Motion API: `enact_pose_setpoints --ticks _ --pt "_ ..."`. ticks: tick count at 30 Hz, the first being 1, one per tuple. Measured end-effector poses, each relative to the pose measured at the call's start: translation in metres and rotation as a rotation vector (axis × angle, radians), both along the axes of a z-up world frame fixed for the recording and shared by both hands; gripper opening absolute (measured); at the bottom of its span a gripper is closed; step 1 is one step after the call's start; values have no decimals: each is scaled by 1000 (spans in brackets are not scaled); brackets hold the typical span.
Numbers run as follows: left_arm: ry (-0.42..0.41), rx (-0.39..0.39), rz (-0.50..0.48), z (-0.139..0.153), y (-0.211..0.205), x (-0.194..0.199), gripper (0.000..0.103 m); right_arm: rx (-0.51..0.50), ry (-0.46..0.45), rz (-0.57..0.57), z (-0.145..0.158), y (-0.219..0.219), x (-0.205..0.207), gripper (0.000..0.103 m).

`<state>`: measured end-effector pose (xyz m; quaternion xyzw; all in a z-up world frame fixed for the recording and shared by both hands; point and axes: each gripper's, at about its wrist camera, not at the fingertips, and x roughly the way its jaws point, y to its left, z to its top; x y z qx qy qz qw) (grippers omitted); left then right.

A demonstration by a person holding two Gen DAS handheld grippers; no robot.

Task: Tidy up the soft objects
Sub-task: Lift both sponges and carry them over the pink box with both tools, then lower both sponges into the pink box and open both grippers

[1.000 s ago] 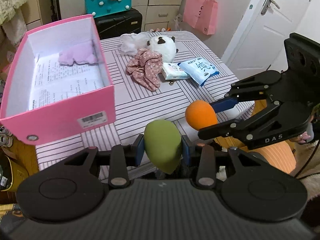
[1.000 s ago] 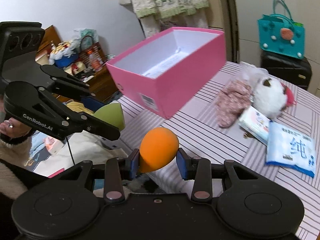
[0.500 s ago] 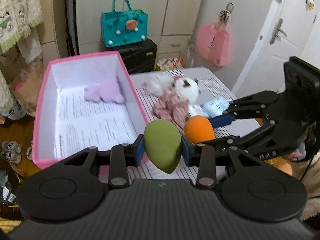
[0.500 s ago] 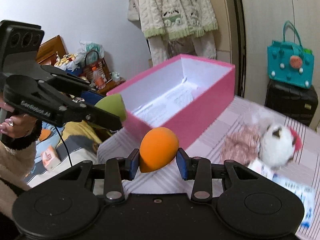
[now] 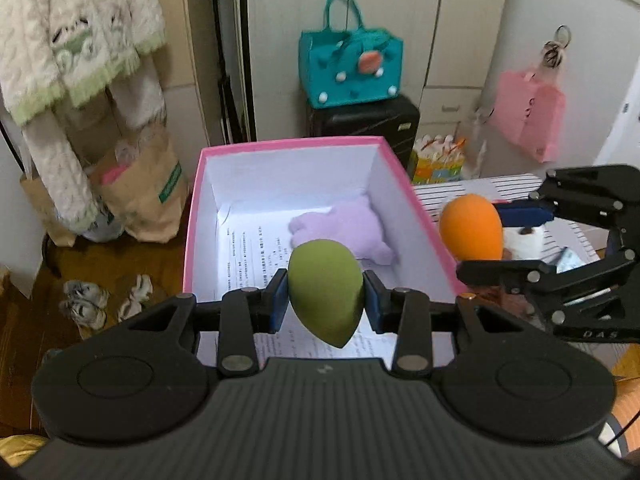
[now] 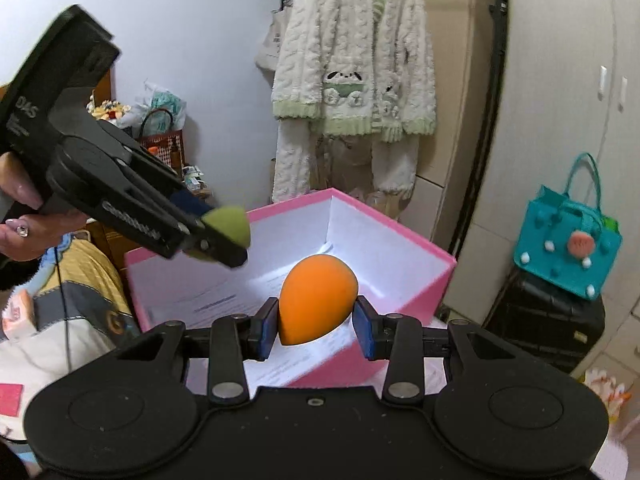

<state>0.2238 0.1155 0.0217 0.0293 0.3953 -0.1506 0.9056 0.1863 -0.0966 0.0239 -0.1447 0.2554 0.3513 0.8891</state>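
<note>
Left gripper [image 5: 326, 306] has its blue-padded fingers [image 5: 278, 300] closed partway on a green teardrop sponge [image 5: 326, 290], point down, pads pressing both its sides; it hangs over the open pink box [image 5: 192, 216], above the near half of the printed paper lining the white interior. Right gripper [image 6: 316, 328] has its fingers [image 6: 264, 330] likewise clamped on an orange teardrop sponge [image 6: 316, 300], blunt end up. In the left wrist view the orange sponge [image 5: 472, 228] sits just outside the box's right wall, above the striped counter [image 5: 480, 190]; in the right wrist view it overlaps the box's near wall [image 6: 436, 280], so I cannot tell whether it has crossed the rim. Inside the box a lilac plush [image 5: 352, 228] lies against the far right corner, flat on the paper. The two grippers are near each other but apart. A white plush [image 5: 524, 242] shows on the counter behind the right gripper's linkage, mostly hidden. Around the box: a teal handbag [image 5: 352, 68] on a black suitcase [image 5: 364, 124] behind it, a pink bag [image 5: 528, 116] hanging on the cabinet door, a cream knitted garment [image 6: 352, 64] hanging beside the wall, a brown paper bag [image 5: 144, 196] on the wooden floor, slippers [image 5: 104, 300] nearby. A hand [image 6: 24, 220] holds the left gripper's handle.
</note>
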Motion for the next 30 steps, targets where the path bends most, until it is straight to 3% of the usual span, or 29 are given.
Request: enact_pose_setpoints --ticks 5,10,15,24,30 --pt "67 49 21 -16 -4 47 38 -111 35 69 -10 31 46 44" --pt "156 32 43 -36 -3 93 38 -254 106 142 -33 58 79 44" --pt "238 -5 69 -60 -4 125 38 -333 202 176 -50 74 106 44" --pt "259 28 90 -75 -11 147 38 -502 212 225 -73 98 120 44" --pt "244 60 106 -81 -12 154 40 -522 227 240 -75 98 119 46"
